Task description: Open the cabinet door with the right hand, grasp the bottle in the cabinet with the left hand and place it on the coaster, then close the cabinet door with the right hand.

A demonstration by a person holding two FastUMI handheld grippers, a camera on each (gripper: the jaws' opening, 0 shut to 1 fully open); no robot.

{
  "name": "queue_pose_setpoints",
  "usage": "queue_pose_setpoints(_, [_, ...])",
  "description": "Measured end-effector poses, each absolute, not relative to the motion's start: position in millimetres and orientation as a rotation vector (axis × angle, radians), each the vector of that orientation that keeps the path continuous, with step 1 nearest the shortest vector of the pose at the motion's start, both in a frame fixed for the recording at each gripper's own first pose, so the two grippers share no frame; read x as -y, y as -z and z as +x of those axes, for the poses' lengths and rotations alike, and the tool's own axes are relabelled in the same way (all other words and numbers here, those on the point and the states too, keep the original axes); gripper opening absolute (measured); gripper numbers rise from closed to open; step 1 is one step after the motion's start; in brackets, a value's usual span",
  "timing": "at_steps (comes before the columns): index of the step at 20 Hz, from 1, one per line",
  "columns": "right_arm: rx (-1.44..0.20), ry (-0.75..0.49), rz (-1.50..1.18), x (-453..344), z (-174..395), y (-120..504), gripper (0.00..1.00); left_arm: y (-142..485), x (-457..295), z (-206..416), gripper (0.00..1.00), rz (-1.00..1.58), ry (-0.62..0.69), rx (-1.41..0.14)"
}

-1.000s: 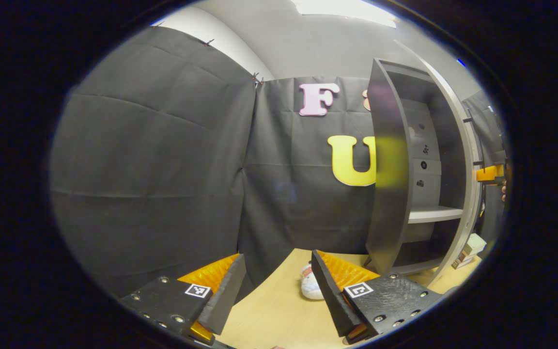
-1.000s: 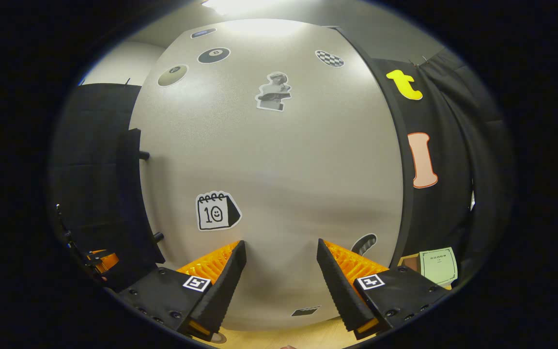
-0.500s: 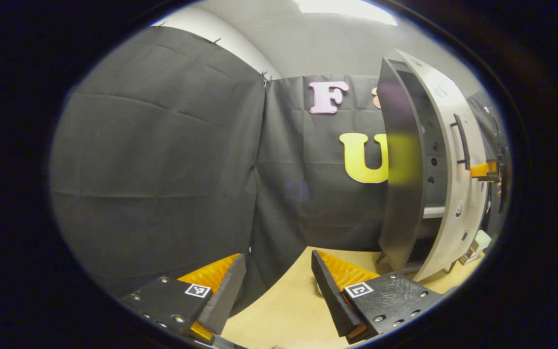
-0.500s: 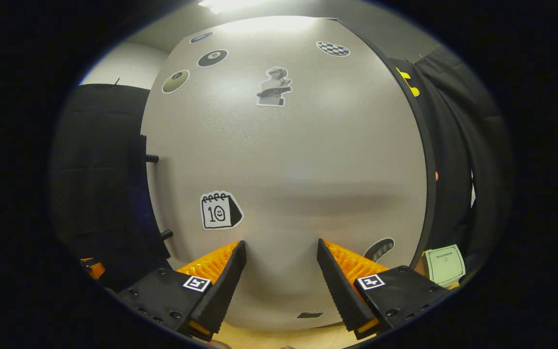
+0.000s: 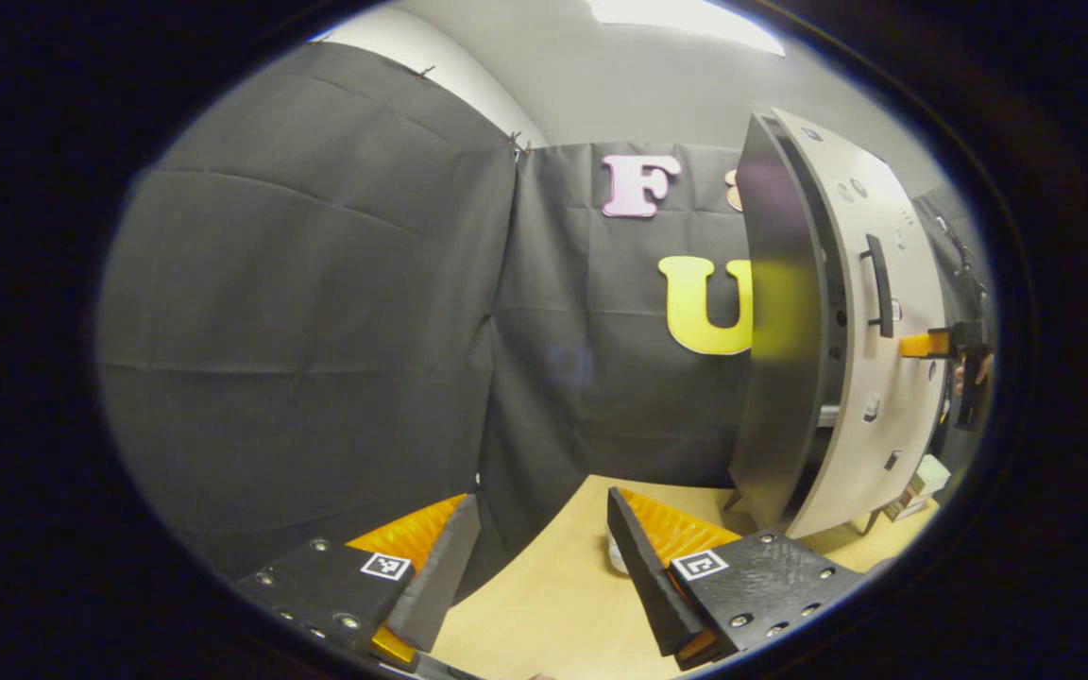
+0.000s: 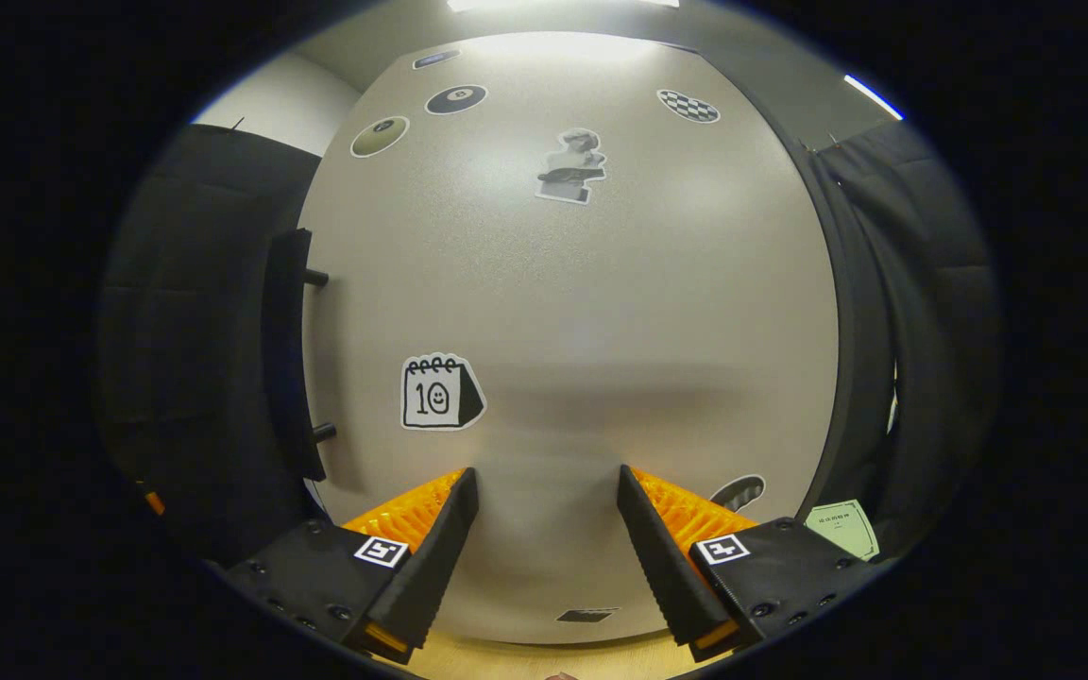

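The right gripper [image 6: 546, 482], fingers apart and holding nothing, faces the cabinet door [image 6: 591, 331] squarely, tips at or just short of the panel; its handle [image 6: 284, 354] lies off to the left. Farther off, the door stands nearly shut. The left gripper [image 5: 544, 529], also spread and empty, hangs over the table [image 5: 553, 604].

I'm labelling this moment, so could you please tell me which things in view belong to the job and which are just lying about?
Belonging to the job:
cabinet door, nearly shut
door handle
cabinet
right gripper, open at the door
left gripper, open and empty

Just lying about:
stickers on the door, such as the calendar sticker
green card
small boxes
table
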State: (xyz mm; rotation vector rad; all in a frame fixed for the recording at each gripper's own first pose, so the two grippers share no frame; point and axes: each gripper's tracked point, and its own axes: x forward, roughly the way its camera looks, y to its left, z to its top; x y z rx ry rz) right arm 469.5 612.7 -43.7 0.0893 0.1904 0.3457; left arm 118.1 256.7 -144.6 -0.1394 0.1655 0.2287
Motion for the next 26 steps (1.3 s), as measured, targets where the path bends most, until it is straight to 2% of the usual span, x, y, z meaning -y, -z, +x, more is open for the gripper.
queue_pose_setpoints(4, [-0.153,-0.384,0.092,-598,448,27,0.95,122,-235,121,0.83,-0.109,-0.212,-0.135])
queue_pose_setpoints(10, [-0.149,-0.406,0.1,-538,399,16,0.96,84,-162,126,0.83,-0.09,-0.146,-0.106])
queue_pose_setpoints(11, [-0.147,-0.4,0.103,-524,391,14,0.96,78,-149,125,0.83,-0.079,-0.134,-0.101])
queue_pose_setpoints(12, [-0.144,-0.393,0.106,-510,384,12,0.92,72,-136,126,0.83,-0.071,-0.12,-0.093])
queue_pose_setpoints(15, [-0.135,-0.353,0.124,-462,366,7,0.92,53,-93,125,0.83,-0.073,-0.071,-0.078])
queue_pose_setpoints(16, [-0.133,-0.338,0.129,-445,359,7,0.96,48,-79,124,0.83,-0.077,-0.054,-0.076])
queue_pose_setpoints(18, [-0.132,-0.306,0.133,-410,346,7,0.96,38,-51,122,0.83,-0.08,-0.024,-0.07])
queue_pose_setpoints(19, [-0.131,-0.289,0.134,-392,340,8,0.91,36,-39,120,0.83,-0.078,-0.009,-0.067])
queue_pose_setpoints(20, [-0.132,-0.273,0.135,-376,334,9,0.91,33,-27,117,0.83,-0.075,0.002,-0.064])
queue_pose_setpoints(21, [-0.133,-0.258,0.138,-358,326,11,0.96,28,-13,114,0.83,-0.072,0.013,-0.062])
queue_pose_setpoints(26, [-0.142,-0.201,0.166,-285,298,28,0.95,14,40,91,0.83,-0.063,0.037,-0.069])
